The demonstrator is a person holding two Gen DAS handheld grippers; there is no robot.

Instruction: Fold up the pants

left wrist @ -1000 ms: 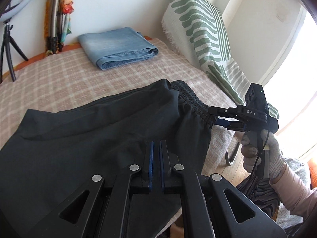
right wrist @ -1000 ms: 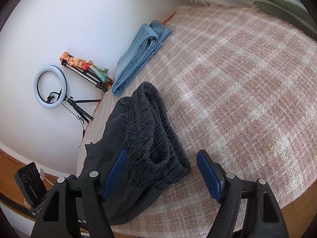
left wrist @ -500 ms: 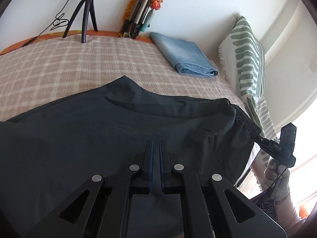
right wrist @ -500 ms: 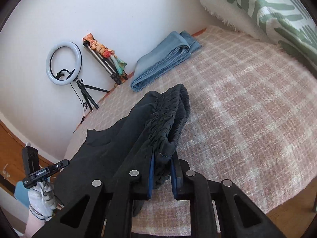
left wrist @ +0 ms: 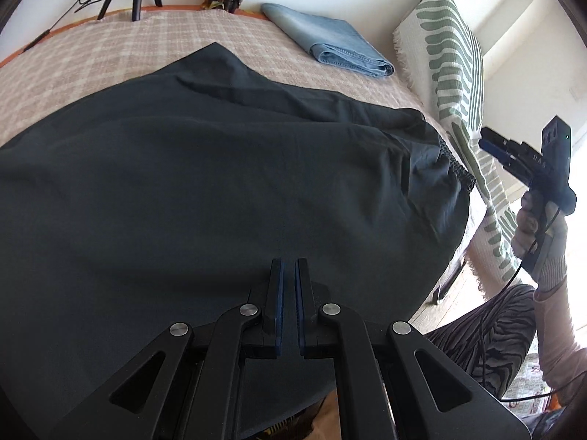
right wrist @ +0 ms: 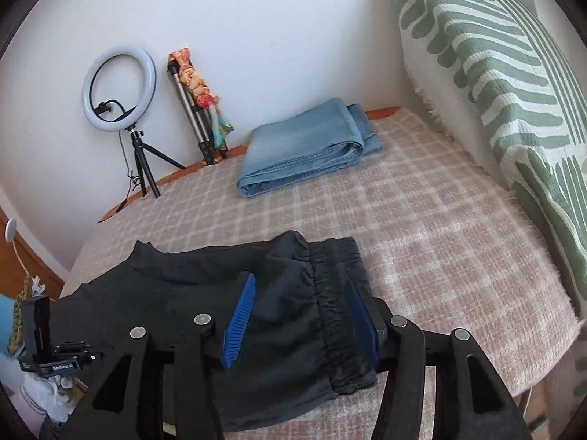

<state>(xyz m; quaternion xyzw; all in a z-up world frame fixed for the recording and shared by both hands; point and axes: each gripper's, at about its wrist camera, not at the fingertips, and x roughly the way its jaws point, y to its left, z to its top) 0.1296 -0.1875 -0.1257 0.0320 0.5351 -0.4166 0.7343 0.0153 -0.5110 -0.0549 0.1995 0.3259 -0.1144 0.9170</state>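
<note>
Right gripper [right wrist: 299, 321], jaws just opened, released the black pants [right wrist: 205, 293] waistband below; left gripper [left wrist: 288, 304] together. Next: regrasp for another fold.

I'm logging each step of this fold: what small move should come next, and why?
Probably the right gripper, whose jaws have just been opening and now stand apart above the waistband, should draw clear. The black pants lie spread flat on the checked blanket, while the left gripper is shut over the fabric, so the next grip can be set.
</note>
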